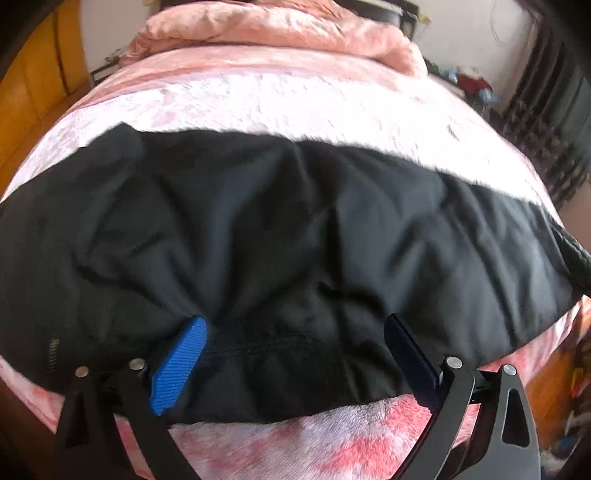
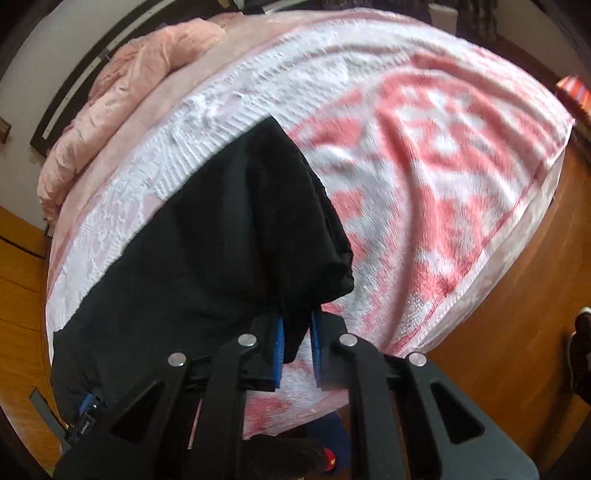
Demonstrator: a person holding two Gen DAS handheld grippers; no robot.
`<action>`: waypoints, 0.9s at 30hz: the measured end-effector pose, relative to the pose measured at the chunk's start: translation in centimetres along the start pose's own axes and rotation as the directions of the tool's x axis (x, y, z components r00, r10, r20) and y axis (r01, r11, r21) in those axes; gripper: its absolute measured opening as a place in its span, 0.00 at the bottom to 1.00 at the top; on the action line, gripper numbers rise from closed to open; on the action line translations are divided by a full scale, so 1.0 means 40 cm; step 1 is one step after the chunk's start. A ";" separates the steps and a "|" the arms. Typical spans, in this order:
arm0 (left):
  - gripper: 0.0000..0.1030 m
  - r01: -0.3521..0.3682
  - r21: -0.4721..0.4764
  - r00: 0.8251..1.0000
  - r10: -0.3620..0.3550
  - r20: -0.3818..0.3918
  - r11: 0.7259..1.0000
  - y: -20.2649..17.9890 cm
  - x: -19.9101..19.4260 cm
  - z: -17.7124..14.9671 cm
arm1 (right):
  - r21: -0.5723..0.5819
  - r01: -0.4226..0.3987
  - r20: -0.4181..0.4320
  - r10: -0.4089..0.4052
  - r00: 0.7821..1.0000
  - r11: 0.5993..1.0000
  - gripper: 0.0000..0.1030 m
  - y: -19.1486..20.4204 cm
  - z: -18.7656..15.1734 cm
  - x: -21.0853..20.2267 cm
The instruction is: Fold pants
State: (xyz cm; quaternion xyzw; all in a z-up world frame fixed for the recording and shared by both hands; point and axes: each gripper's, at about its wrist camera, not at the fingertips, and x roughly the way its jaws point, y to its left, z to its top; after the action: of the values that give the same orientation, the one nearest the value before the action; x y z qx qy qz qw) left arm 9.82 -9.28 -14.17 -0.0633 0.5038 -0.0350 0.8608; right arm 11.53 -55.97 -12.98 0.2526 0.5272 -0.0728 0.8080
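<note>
Black pants (image 1: 280, 240) lie spread across a pink and white blanket (image 1: 295, 99) on a bed. In the left wrist view my left gripper (image 1: 295, 332) is open, its blue pads (image 1: 177, 365) wide apart over the near edge of the pants, with the fabric between and under them. In the right wrist view my right gripper (image 2: 297, 339) is shut on a bunched corner of the pants (image 2: 229, 240) and the fabric hangs from its pads (image 2: 279, 347). The left gripper also shows at the lower left of that view (image 2: 86, 406).
A folded pink quilt (image 1: 273, 29) lies at the head of the bed. The bed's near edge (image 2: 461, 295) drops to a wooden floor (image 2: 498, 350). Wooden furniture (image 1: 33, 85) stands on the left. Clutter (image 1: 476, 85) lies by the far right wall.
</note>
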 end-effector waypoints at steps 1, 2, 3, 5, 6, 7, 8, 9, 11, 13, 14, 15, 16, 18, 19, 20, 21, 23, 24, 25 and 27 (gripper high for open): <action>0.94 0.005 -0.013 1.000 -0.005 0.022 1.000 0.017 -0.022 0.002 | -0.014 -0.017 0.022 0.017 1.000 1.000 0.11 0.016 0.004 -0.023; 0.94 0.001 -0.020 0.999 0.000 0.037 1.000 0.035 -0.037 0.000 | -0.028 -0.037 0.042 0.038 0.998 0.999 0.11 0.032 0.006 -0.046; 0.94 -0.015 -0.030 0.998 0.016 0.053 0.999 0.055 -0.055 0.000 | -0.042 -0.058 0.057 0.061 0.997 0.997 0.11 0.051 0.009 -0.064; 0.94 -0.030 -0.048 0.997 0.034 0.070 0.998 0.086 -0.075 -0.003 | -0.108 -0.096 0.096 0.107 0.990 0.989 0.11 0.123 0.012 -0.117; 0.94 -0.035 -0.060 0.996 0.040 0.077 0.998 0.106 -0.081 -0.004 | -0.137 -0.103 0.107 0.118 0.987 0.985 0.11 0.152 0.011 -0.132; 0.94 -0.041 -0.072 0.996 0.047 0.080 0.997 0.125 -0.090 -0.009 | -0.178 -0.109 0.122 0.132 0.984 0.978 0.11 0.194 0.009 -0.151; 0.94 -0.047 -0.079 0.995 0.053 0.081 0.996 0.144 -0.095 -0.015 | -0.208 -0.113 0.131 0.143 0.981 0.972 0.11 0.225 0.009 -0.162; 0.94 -0.053 -0.086 0.995 0.060 0.083 0.995 0.151 -0.102 -0.019 | -0.244 -0.119 0.142 0.157 0.977 0.962 0.11 0.264 0.002 -0.177; 0.94 -0.066 -0.102 0.993 0.075 0.088 0.993 0.174 -0.111 -0.022 | -0.322 -0.130 0.155 0.188 0.970 0.938 0.11 0.349 -0.014 -0.198; 0.94 -0.071 -0.116 0.992 0.082 0.092 0.991 0.197 -0.122 -0.032 | -0.404 -0.138 0.164 0.220 0.962 0.904 0.12 0.442 -0.042 -0.217; 0.94 -0.075 -0.120 0.992 0.087 0.096 0.990 0.209 -0.127 -0.036 | -0.431 -0.143 0.164 0.234 0.958 0.891 0.12 0.476 -0.051 -0.221; 0.94 -0.079 -0.121 0.991 0.091 0.098 0.990 0.217 -0.130 -0.043 | -0.468 -0.156 0.157 0.256 0.954 0.870 0.12 0.523 -0.068 -0.225; 0.94 -0.089 -0.124 0.990 0.102 0.099 0.988 0.227 -0.132 -0.043 | -0.496 -0.169 0.146 0.273 0.951 0.852 0.12 0.561 -0.082 -0.226; 0.94 -0.104 -0.126 0.987 0.118 0.107 0.987 0.241 -0.140 -0.044 | -0.552 -0.200 0.109 0.308 0.945 0.809 0.12 0.641 -0.119 -0.215; 0.94 -0.111 -0.129 0.986 0.125 0.112 0.985 0.251 -0.149 -0.046 | -0.572 -0.209 0.094 0.317 0.944 0.793 0.12 0.672 -0.137 -0.208; 0.94 -0.115 -0.135 0.985 0.131 0.116 0.984 0.260 -0.157 -0.047 | -0.588 -0.219 0.077 0.323 0.943 0.779 0.12 0.699 -0.151 -0.197; 0.95 -0.119 -0.143 0.983 0.137 0.121 0.982 0.270 -0.164 -0.048 | -0.605 -0.231 0.053 0.328 0.943 0.762 0.12 0.731 -0.170 -0.182; 0.95 -0.132 -0.164 0.979 0.154 0.132 0.978 0.296 -0.179 -0.048 | -0.630 -0.252 0.005 0.328 0.945 0.734 0.12 0.785 -0.205 -0.151; 0.95 -0.135 -0.175 0.978 0.160 0.136 0.975 0.305 -0.186 -0.049 | -0.640 -0.258 -0.017 0.322 0.947 0.724 0.12 0.808 -0.223 -0.132; 0.95 -0.140 -0.187 0.976 0.167 0.141 0.972 0.319 -0.191 -0.049 | -0.653 -0.264 -0.044 0.313 0.949 0.710 0.12 0.832 -0.244 -0.106; 0.95 -0.151 -0.209 0.972 0.184 0.145 0.966 0.342 -0.199 -0.051 | -0.675 -0.272 -0.086 0.293 0.952 0.686 0.12 0.864 -0.280 -0.060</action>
State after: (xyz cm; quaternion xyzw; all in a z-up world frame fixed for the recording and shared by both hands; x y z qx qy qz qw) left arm 4.10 5.09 -10.27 -0.1078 0.4361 0.0934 0.8885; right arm 14.63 -21.10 -2.95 0.0169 0.4601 0.2466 0.8528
